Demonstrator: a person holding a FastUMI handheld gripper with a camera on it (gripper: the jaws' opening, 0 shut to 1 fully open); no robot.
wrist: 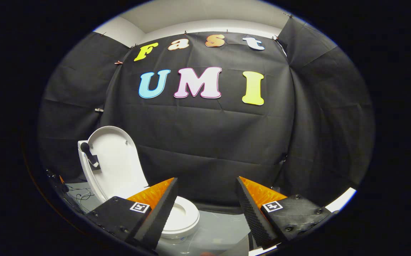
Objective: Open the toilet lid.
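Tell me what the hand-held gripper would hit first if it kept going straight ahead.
Probably the black cloth wall. The hand-held gripper is open, and the toilet with its raised lid sits off beside one finger; depth is unclear.

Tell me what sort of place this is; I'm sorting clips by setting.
Likely a mock bathroom in a recording booth: a toilet with its lid raised stands on a grey floor before black cloth. The open gripper holds nothing.

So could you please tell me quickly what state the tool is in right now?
Tool: open, holding nothing; the raised toilet lid stands beyond its left finger, and the fingers are not touching it.
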